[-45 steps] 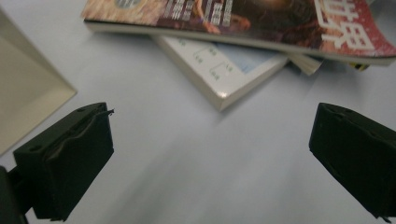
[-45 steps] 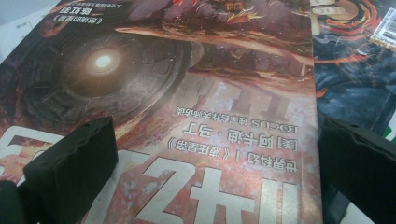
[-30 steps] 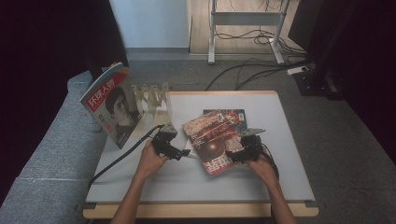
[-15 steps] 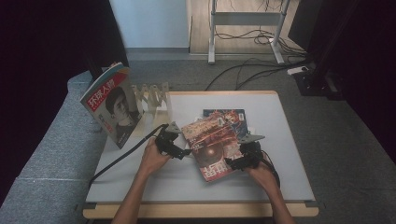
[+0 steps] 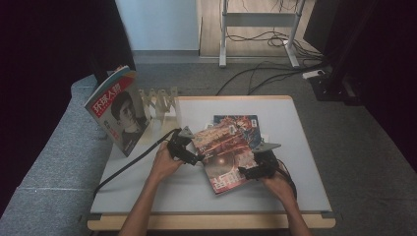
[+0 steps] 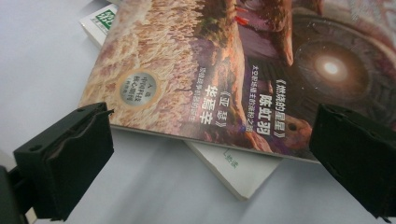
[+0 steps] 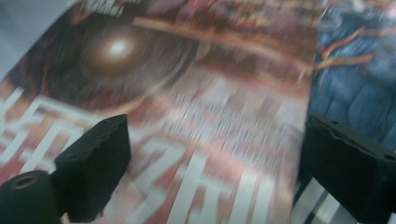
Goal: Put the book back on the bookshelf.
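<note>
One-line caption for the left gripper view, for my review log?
Open left gripper faces the edge of a red magazine lying across a white booklet on the table.

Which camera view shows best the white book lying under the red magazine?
The left gripper view: the white book sticks out beneath the red magazine, its corner and green print sharp. The high view shows mostly the magazine over it; the right gripper view is blurred, so I cannot tell.

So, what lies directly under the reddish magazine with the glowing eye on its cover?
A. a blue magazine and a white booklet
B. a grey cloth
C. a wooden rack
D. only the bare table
A: in the high view the reddish magazine overlaps a blue magazine, and the left gripper view shows a white booklet sticking out beneath it.
</note>
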`<state>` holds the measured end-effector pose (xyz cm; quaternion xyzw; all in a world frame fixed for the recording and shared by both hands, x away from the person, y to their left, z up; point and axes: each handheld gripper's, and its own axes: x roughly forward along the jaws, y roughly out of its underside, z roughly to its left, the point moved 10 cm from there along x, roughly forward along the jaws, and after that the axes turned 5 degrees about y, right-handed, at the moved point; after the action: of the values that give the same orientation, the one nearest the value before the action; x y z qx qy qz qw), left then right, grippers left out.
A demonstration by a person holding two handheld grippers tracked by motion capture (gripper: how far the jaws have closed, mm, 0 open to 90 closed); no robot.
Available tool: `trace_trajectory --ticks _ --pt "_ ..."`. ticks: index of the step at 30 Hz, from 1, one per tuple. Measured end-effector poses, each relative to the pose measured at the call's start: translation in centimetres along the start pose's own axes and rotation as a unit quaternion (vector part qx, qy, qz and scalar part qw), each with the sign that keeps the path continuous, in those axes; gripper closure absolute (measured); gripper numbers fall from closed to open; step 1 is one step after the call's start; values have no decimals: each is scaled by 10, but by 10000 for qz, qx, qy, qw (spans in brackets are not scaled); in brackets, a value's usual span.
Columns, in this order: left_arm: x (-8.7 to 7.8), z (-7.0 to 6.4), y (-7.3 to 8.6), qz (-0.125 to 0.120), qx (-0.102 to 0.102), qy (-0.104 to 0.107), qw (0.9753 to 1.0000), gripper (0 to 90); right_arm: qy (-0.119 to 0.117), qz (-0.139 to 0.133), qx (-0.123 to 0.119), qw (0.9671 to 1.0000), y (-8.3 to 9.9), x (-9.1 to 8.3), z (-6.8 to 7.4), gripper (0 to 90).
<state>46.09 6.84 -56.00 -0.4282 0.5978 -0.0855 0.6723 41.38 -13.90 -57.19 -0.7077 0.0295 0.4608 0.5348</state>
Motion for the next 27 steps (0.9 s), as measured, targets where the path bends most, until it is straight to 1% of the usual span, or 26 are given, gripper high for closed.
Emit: trace_trajectory --ticks 1,2,4,6,8,9,11,15,18,22,27 --pt "2 0 -1 12 22 -6 10000 0 -17 -23 32 10000 -4 3 -2 88" --pt "3 0 -3 -54 5 15 10000 0 -35 -11 54 10000 -8 6 -4 88" --pt "6 3 -4 -117 -76 62 9999 0 22 -5 50 10000 -16 13 -9 88" --pt "10 5 -3 -108 -101 62 9999 0 -7 30 88 10000 -22 21 -12 90" --pt "15 7 -1 -62 -108 80 9999 0 2 62 76 10000 -26 28 -15 93" --pt "18 7 1 -28 -92 83 9999 0 -40 52 99 9999 -28 31 -15 101" --pt "22 6 3 -5 -129 147 9998 0 -100 30 128 9999 -30 34 -15 91" --pt "27 2 3 -93 -235 263 9993 0 -104 22 119 9999 -29 34 -15 92" --pt "28 1 3 -121 -278 218 9993 0 -100 37 114 9999 -26 31 -13 91" --pt "26 -2 4 -115 -310 168 9993 16 -88 -31 133 9999 -22 27 -11 90" --pt "24 -7 6 -52 -281 154 9995 40 -95 -20 96 9999 -17 22 -6 81"
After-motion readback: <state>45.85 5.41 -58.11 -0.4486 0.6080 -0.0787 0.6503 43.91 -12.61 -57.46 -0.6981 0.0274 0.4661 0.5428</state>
